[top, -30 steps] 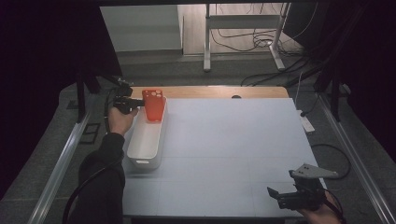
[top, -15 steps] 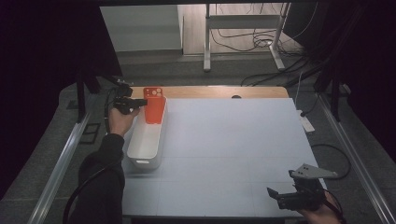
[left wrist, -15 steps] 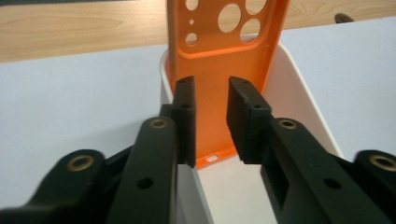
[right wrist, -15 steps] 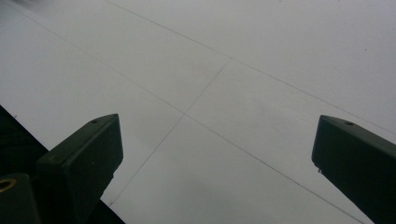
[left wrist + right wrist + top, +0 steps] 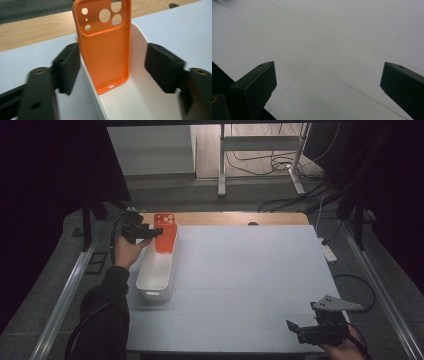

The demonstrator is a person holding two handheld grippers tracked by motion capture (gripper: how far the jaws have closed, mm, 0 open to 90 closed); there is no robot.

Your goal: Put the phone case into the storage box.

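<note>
Left gripper view: left hand-held gripper (image 5: 112, 72) just opened around orange phone case (image 5: 105, 45), apparently leaning in white bin (image 5: 140, 100).

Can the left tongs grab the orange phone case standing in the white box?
Probably yes. The left tongs are open, with the orange rubbery phone case standing between the jaws, untouched. It leans in the long white plastic box, and nothing blocks it.

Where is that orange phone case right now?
In the high view, the orange phone case stands upright at the far end of the white bin, on the table's left side, between the open jaws of the left tool.
</note>
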